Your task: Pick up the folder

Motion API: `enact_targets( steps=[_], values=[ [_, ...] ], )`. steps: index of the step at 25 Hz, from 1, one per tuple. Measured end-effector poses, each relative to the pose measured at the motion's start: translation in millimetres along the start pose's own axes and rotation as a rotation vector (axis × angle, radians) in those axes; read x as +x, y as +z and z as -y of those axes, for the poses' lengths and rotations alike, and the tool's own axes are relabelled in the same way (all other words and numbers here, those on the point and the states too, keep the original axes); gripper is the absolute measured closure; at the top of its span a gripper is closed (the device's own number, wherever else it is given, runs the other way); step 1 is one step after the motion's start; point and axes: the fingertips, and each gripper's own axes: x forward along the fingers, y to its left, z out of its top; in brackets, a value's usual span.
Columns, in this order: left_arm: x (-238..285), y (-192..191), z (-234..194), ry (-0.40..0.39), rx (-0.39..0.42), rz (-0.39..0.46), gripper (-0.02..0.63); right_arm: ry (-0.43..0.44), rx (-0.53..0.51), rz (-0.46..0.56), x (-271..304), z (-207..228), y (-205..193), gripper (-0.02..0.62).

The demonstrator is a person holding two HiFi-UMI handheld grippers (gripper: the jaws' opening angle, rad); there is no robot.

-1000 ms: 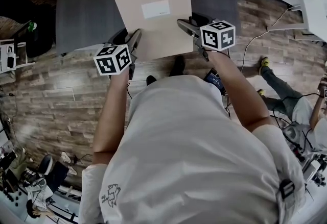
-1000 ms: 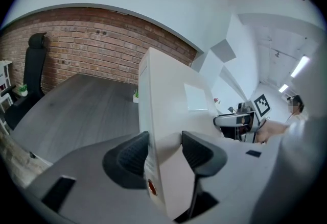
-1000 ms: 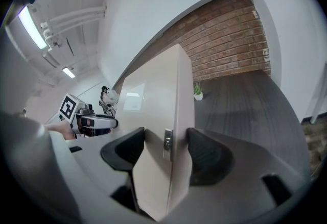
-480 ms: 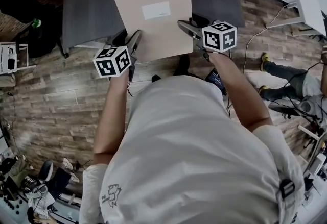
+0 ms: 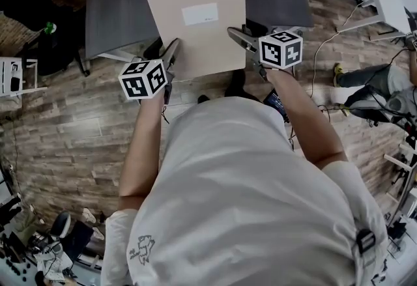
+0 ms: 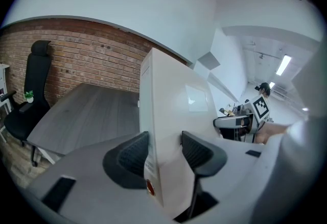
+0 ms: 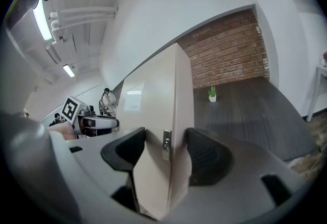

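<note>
Gripping the folder (image 5: 195,24) from both sides, the left claw (image 6: 163,152) and the right claw (image 7: 166,151) each stand wide apart only because the thick edge fills the gap, with the pads pressed on both faces. In the head view the folder sits at 12 o'clock from the person. The left claw holds near its 7 o'clock corner and the right claw its 4 o'clock edge. The near part of the folder hangs past the near edge of the bench (image 5: 117,4). It looks lifted clear of the top, though the far edge cannot be checked for certain. Both holds are close to the near end, so most of the weight lies out toward 12 o'clock. The likely failure is the far end sagging and the folder pivoting or sliding out between the pads. If one hand rises faster than the other, the cover could twist and one grip could peel off. A dipped far edge could also catch the bench.
</note>
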Motion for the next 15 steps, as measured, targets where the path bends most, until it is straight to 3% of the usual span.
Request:
enact_targets(
  steps=[15],
  values=[
    [-17, 3, -10, -0.001, 0.016, 0.013, 0.39, -0.011, -0.005, 0.012, 4, -19, -1, 0.333]
  ],
)
